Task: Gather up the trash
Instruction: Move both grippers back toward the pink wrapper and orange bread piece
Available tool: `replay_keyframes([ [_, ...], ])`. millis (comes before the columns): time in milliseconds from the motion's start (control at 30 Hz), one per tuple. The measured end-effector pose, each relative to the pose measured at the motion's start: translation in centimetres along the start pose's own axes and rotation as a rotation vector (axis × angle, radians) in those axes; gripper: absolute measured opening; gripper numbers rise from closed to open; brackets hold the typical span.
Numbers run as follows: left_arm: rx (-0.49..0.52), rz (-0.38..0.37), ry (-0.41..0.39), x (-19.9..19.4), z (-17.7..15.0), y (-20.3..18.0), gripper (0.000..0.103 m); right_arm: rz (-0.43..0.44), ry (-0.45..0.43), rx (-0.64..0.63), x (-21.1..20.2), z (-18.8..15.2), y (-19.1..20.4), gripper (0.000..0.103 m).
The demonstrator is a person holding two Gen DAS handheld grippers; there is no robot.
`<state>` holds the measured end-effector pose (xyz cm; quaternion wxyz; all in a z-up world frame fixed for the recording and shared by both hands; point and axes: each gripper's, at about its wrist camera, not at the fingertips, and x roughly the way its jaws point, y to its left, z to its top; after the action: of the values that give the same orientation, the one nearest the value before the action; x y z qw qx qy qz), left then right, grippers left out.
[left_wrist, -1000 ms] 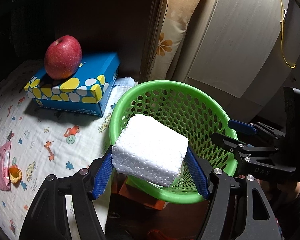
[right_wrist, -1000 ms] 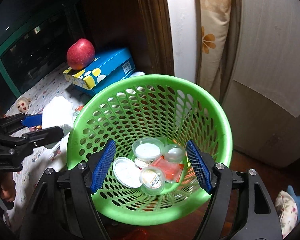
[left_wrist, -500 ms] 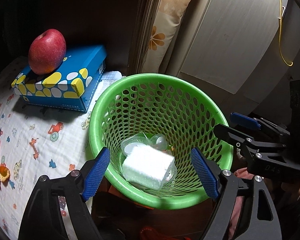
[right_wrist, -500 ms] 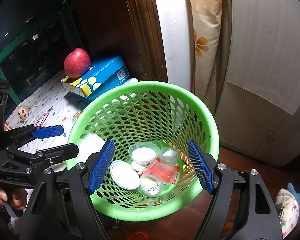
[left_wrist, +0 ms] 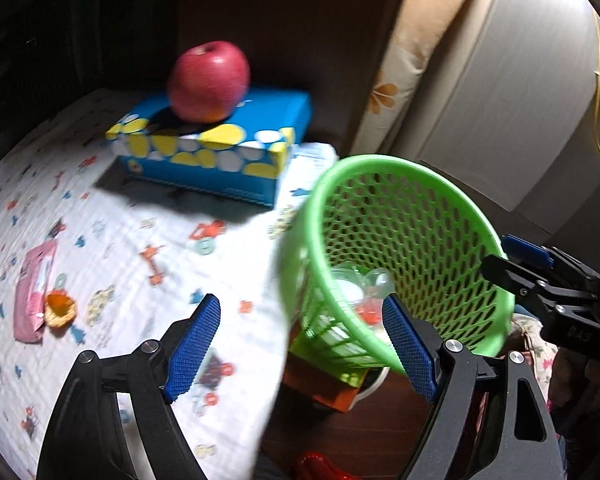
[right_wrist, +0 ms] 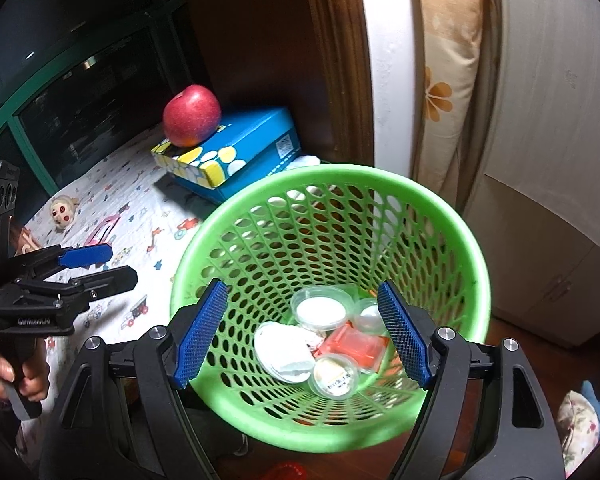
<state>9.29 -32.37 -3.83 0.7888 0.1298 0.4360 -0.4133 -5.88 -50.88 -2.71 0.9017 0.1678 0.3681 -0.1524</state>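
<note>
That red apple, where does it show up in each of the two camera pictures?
Left wrist view: the red apple sits upper centre-left, on the blue tissue box.
Right wrist view: the apple sits upper left, on the same box.
Shared landmark: the green basket, lower right of the apple in both.

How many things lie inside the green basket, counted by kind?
Round clear plastic cups and lids: 4
Red packet: 1
Total: 5 that show
</note>
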Motion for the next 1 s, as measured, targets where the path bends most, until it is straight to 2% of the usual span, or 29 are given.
replay_keyframes([
  [600, -0.244, 0.247, -0.015, -2.5, -0.6, 17.1, 0.080, 0.114, 0.034, -0.123, 3.0, 1.4, 9.4, 0.079],
  [767, -0.282, 0.292, 0.012, -1.8, -1.2, 21.1, 0.083, 0.152, 0.052, -0.157, 4.2, 1.6, 12.1, 0.079],
  [1000, -0.328, 0.316, 0.059, 0.1, -1.5, 25.6, 0.084, 0.195, 0.074, -0.191, 5.7, 1.8, 15.2, 0.079],
])
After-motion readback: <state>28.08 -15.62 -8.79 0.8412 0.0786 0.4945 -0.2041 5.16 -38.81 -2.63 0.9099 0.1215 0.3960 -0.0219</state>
